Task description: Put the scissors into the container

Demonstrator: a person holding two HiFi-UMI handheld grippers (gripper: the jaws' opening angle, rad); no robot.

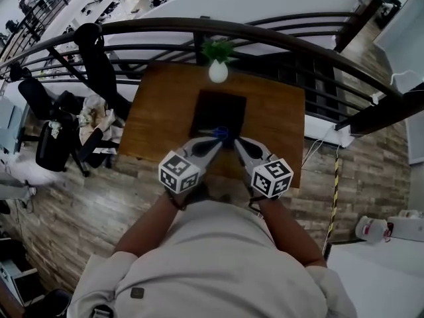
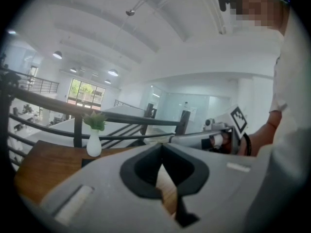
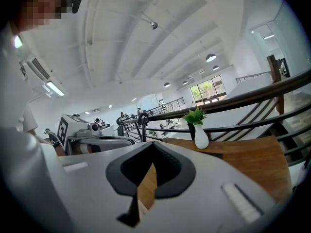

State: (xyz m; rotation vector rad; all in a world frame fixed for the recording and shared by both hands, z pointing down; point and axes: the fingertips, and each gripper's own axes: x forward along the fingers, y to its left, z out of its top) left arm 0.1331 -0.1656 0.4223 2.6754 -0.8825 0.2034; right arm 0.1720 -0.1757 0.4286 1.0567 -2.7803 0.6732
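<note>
Left hand-held gripper (image 2: 162, 148) and right hand-held gripper (image 3: 153, 145) both have jaws closed together with nothing between them, and sit side by side over the counter's (image 1: 156, 111) near edge. Blue-handled scissors (image 1: 220, 133) lie at the near side of the black container (image 1: 218, 108), just past the tips. White vase (image 1: 218, 71) stands behind.

A wooden counter (image 1: 159, 111) stands on plank flooring (image 1: 79, 204) beside a curved dark railing (image 1: 165, 23), a white vase (image 1: 218, 72) at its far edge; round ceiling lamps (image 3: 210, 57) glow.

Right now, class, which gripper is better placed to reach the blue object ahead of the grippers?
Left, narrowly: the left gripper ends nearer the blue object than the right gripper. Both are shut, empty.
</note>
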